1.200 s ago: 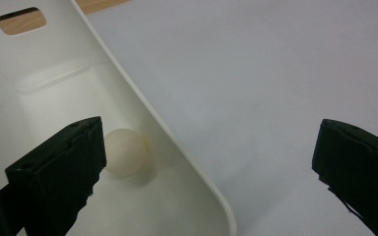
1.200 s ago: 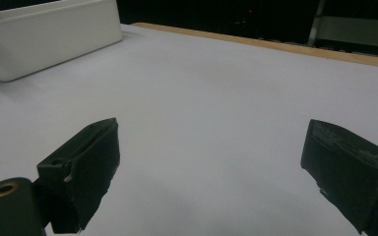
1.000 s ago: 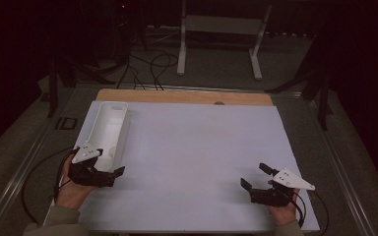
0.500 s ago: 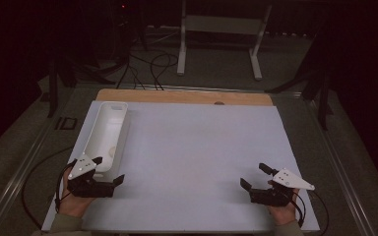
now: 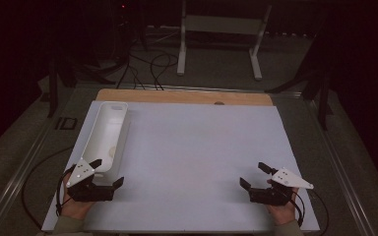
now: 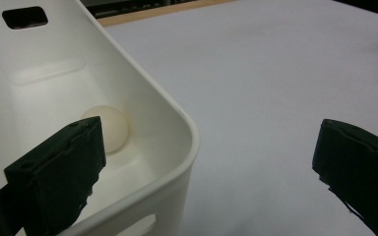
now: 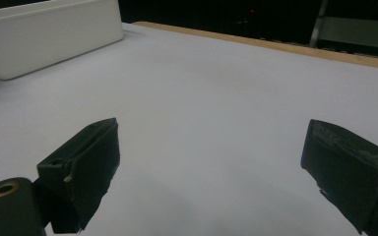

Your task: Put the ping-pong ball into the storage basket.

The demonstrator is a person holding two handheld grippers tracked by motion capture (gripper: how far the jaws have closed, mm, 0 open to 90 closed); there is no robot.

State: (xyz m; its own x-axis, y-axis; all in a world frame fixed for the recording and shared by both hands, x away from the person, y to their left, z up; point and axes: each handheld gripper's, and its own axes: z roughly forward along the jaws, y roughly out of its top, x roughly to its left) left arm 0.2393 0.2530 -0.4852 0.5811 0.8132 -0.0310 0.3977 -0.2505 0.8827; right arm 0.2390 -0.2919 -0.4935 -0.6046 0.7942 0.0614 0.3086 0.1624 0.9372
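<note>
A long white bin (image 5: 98, 142) lies along the left side of the white table, and a small pale ball (image 6: 109, 127) rests in its near corner. My left gripper (image 5: 107, 172) is at the bin's near end, open, with one jaw over the bin's inside and the other over the table; nothing is between them. In the left gripper view the bin's rounded corner (image 6: 189, 132) sits between the jaws of the left gripper (image 6: 209, 169). My right gripper (image 5: 253, 175) is open above the bare sheet at the front right, holding nothing. In the right gripper view its jaws (image 7: 216, 172) stand wide, with the bin (image 7: 49, 34) far off.
A white sheet (image 5: 197, 147) covers the table, with a wooden strip (image 5: 177, 96) showing at the far edge. Beyond the table a metal stand (image 5: 216, 44) and cables (image 5: 147, 64) sit on the dark floor.
My left gripper has drawn back toward the front edge, from beside the bin to its near end. The right gripper has stayed put.
</note>
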